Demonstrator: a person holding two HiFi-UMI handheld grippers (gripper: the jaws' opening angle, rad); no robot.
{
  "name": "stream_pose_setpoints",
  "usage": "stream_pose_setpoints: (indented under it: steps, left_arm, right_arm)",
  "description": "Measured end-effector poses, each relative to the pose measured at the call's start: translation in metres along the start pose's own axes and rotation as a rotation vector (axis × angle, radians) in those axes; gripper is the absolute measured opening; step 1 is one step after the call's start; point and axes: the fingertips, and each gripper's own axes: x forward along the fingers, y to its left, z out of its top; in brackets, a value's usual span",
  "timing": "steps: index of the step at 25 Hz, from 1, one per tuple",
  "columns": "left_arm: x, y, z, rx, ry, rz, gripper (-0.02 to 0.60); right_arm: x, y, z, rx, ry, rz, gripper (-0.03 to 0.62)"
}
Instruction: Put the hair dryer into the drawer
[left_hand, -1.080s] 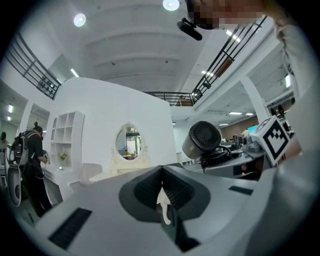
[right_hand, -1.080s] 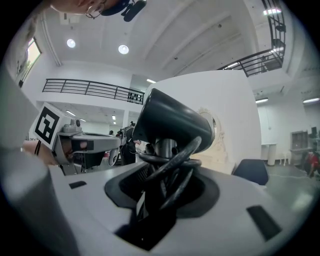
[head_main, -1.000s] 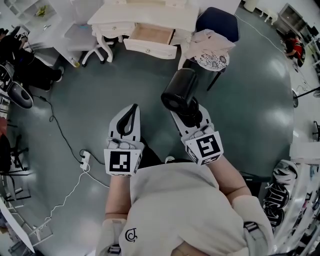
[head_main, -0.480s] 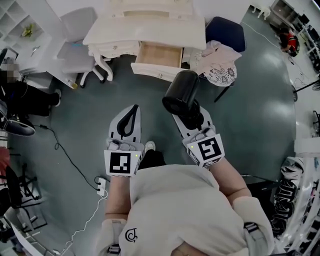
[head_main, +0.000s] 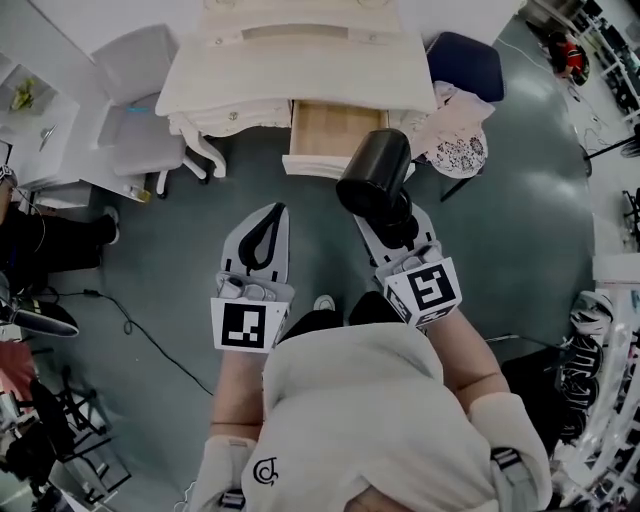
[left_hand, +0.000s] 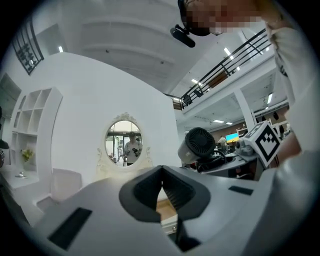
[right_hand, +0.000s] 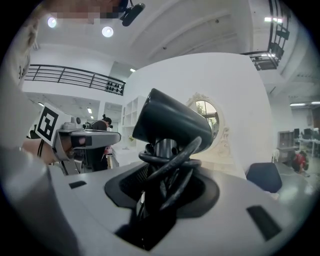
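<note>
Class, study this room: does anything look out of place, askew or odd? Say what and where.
The white table's drawer stands pulled open. A patterned cloth lies crumpled right of it, beside the blue chair. The hair dryer's cord is bunched loosely round its handle.

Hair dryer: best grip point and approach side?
The handle, from its butt end, as the right gripper has it now. The barrel of the hair dryer looks too wide for the jaws, while the slim handle sits between them.
</note>
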Motion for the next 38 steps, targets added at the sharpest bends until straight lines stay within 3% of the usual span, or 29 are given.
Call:
stream_pose_setpoints:
  steps: [12, 19, 23, 31, 38]
  left_arm:
    - [0.124, 0.066, -0.034, -0.033, 0.019, -0.027, 0.013]
    - [0.215, 0.105, -0.059, -0.042, 0.015, -0.015, 0.012]
    - [0.252, 0.113, -0.078, -0.034, 0.025, -0.006, 0.012]
    - [0.293, 0.135, -0.136, -0.084, 0.079, -0.007, 0.012]
    - [0.296, 0.146, -0.167, -0.142, 0.162, -0.026, 0.012]
  right_arm:
    - [0.135, -0.075, -0.043, 0.034, 0.112, 0.063, 0.170]
    - [0.210, -0.138, -0.071, 0.022, 0.155, 0.147, 0.170]
    - [0.239, -0.157, -0.093, 0.009, 0.172, 0.238, 0.170]
    - [0.286, -0.150, -0.205, -0.084, 0.441, 0.489, 0.170]
    - [0.290, -0.133, -0.285, -0.173, 0.652, 0.639, 0.170]
